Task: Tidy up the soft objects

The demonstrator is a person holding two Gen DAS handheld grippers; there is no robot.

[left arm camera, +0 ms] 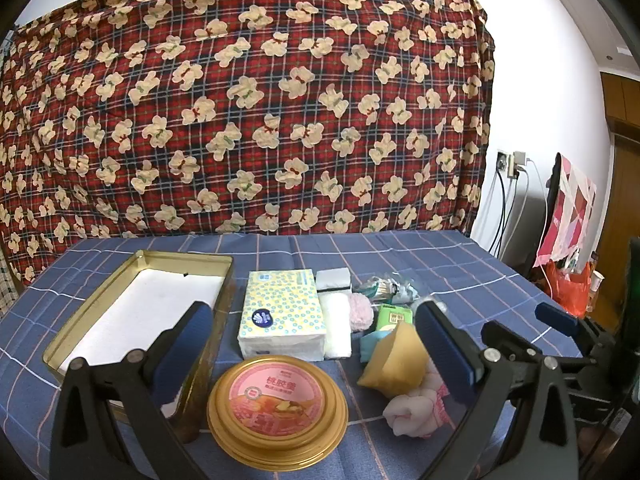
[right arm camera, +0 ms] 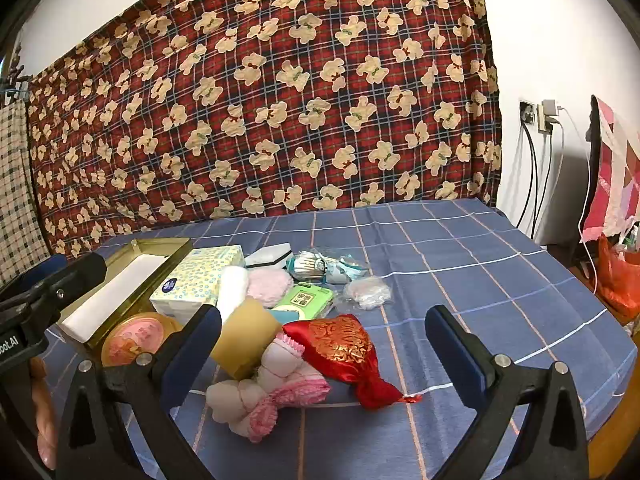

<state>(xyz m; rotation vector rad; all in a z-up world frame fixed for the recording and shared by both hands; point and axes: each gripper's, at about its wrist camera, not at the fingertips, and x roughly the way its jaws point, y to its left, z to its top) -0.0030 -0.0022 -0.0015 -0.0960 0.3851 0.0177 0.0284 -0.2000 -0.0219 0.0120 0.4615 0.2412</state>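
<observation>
Both grippers spread and empty above the soft pile on the bed.

Left wrist view: left gripper [left arm camera: 316,348] gapes over the gold tin [left arm camera: 132,312] near the bed's left edge. Right wrist view: right gripper [right arm camera: 324,336] hovers released; drop squarely onto the red pouch [right arm camera: 344,352], pinching its middle.

Both grippers [left arm camera: 316,344] [right arm camera: 324,344]: black frames, blue finger pads [left arm camera: 440,344], silver screws [right arm camera: 500,361], white "AI" lettering.
</observation>
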